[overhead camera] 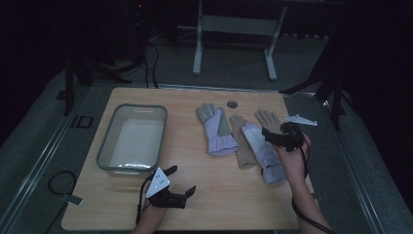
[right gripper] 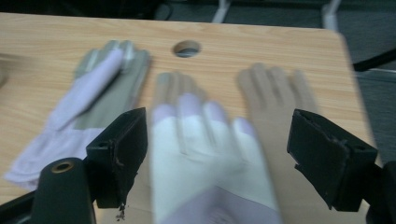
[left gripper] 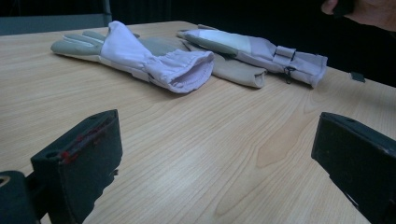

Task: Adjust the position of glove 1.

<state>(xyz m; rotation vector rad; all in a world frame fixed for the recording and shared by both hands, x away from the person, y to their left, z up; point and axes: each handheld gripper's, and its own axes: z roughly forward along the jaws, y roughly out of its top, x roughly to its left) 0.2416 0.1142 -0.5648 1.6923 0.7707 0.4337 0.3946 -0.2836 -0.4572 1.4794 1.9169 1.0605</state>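
High view puts the lilac-and-white glove right of centre on the table, lying across a tan glove, with another tan glove just above it. My right tongs hang over that lilac glove's upper end, jaws spread and nothing gripped; right gripper view shows the blurred glove below and between them, not pinched. A second lilac-and-grey glove lies at centre, apart from the pile. My left tongs sit low in the frame, released, over bare wood. A grey tub stands at the left.
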